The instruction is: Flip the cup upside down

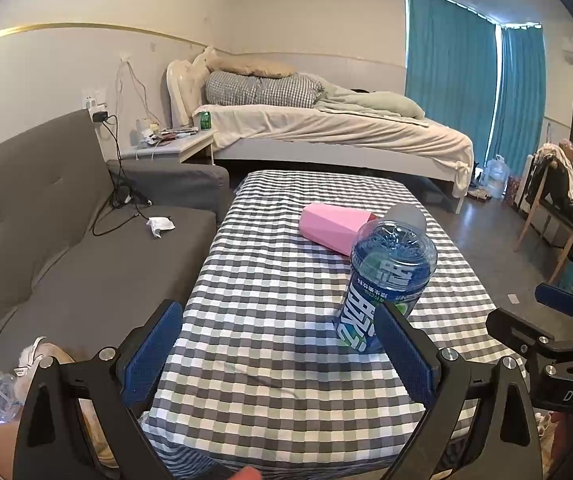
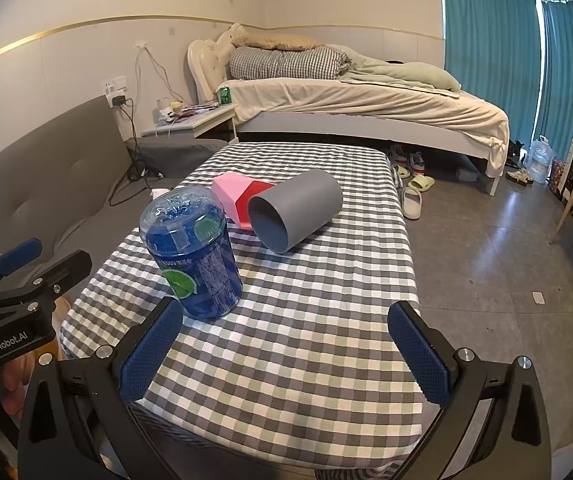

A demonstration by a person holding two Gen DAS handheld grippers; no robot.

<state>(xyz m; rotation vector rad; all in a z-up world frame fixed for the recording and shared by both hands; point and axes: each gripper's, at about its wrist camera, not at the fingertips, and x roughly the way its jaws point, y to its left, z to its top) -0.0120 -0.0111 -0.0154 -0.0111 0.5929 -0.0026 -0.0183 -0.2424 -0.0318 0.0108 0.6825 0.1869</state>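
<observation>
The blue cup (image 2: 196,252) already sits rim-down on the checkered worktop (image 2: 306,340), so the flip looks done. Just behind it a grey cup (image 2: 298,210) and a pink cup (image 2: 230,196) lie on their sides. On either side of it, the left hand-held gripper (image 1: 278,356) and right hand-held gripper (image 2: 286,356) are spread wide, holding nothing.

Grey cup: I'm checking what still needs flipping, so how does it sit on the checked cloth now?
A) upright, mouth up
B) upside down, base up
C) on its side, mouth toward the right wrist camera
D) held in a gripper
C: the grey cup lies on its side on the checked cloth, its open mouth facing the camera, beside the pink cup.
</observation>
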